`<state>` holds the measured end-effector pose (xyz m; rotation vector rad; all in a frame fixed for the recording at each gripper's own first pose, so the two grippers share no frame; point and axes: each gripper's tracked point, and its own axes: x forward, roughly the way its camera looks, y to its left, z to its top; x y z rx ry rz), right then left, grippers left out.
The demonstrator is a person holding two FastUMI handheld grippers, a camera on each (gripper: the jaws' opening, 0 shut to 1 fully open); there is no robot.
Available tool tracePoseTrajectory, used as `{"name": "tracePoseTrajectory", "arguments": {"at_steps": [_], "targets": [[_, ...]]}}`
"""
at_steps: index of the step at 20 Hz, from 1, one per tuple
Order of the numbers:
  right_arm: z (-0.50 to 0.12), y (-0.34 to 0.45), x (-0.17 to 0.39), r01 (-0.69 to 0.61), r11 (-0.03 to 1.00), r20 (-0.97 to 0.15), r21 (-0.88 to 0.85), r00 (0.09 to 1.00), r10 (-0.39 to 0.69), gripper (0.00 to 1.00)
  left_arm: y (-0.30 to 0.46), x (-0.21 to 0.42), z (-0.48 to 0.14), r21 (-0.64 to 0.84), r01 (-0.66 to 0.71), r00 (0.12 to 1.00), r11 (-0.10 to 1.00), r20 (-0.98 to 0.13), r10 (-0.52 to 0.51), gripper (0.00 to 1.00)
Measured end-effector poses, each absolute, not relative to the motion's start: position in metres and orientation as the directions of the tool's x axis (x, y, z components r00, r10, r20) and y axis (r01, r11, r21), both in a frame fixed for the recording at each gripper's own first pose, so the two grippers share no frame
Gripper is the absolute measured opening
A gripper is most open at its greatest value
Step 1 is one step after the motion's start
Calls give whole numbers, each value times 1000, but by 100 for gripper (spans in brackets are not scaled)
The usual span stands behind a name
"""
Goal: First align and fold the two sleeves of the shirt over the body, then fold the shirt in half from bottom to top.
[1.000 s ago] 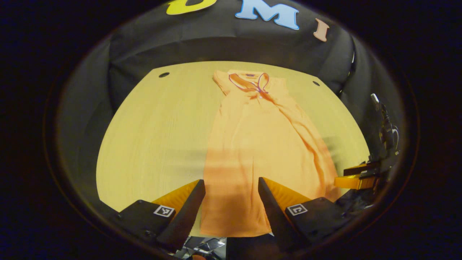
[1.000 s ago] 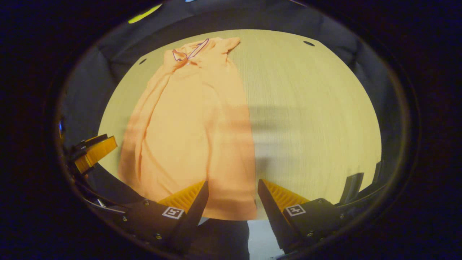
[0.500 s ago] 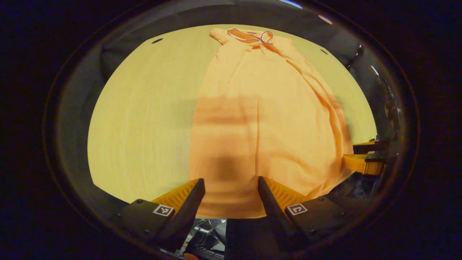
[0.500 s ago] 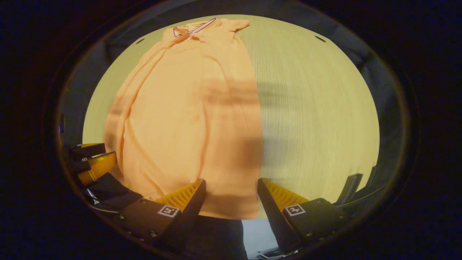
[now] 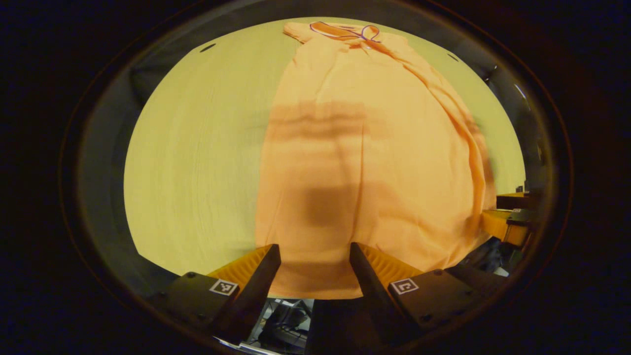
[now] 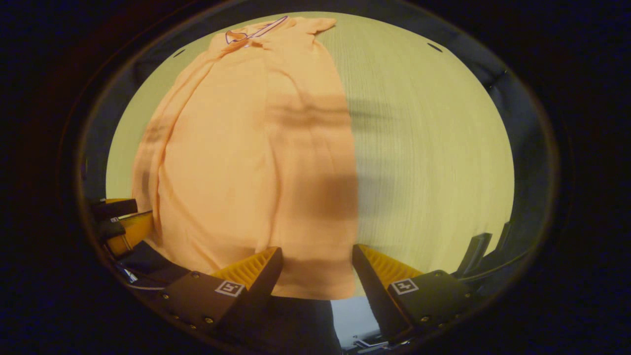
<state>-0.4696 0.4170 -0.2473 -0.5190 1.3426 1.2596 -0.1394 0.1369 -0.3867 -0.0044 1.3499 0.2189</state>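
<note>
An orange shirt [image 5: 355, 148] lies lengthwise on the pale wooden table [image 5: 197, 148], collar [image 5: 345, 30] at the far end, its sides folded in over the body. My left gripper [image 5: 311, 256] is open just above the shirt's near hem, at its left corner. In the right gripper view the same shirt [image 6: 246, 148] reaches to the table's near edge. My right gripper [image 6: 315, 259] is open over the hem's right corner. Each gripper also appears at the side of the other's view: the right gripper [image 5: 508, 217] and the left gripper [image 6: 118, 224].
The table [image 6: 434, 148] has small dark holes [image 5: 207, 47] near its far corners. Bare wood lies left of the shirt in the left gripper view and right of it in the right gripper view. Below the table's near edge, cables and floor [image 5: 286, 320] show.
Both grippers have tilted down and come nearer the shirt's near hem. The shirt looms larger in both views. Both stay open, and the shirt lies as before.
</note>
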Motion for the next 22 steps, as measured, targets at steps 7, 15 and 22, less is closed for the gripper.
{"name": "tracePoseTrajectory", "arguments": {"at_steps": [7, 15, 22], "targets": [[-247, 423, -469, -854, 366, -905, 369, -239, 353, 38, 119, -126, -388, 102, -156, 214, 982, -968, 134, 13], [-242, 426, -472, -853, 342, -885, 393, -250, 394, 0, 128, -104, -374, 68, -212, 234, 975, -965, 119, 7], [-198, 446, -446, -829, 341, -838, 444, -249, 486, 0, 132, -76, -330, 40, -245, 315, 969, -942, 118, 7]]}}
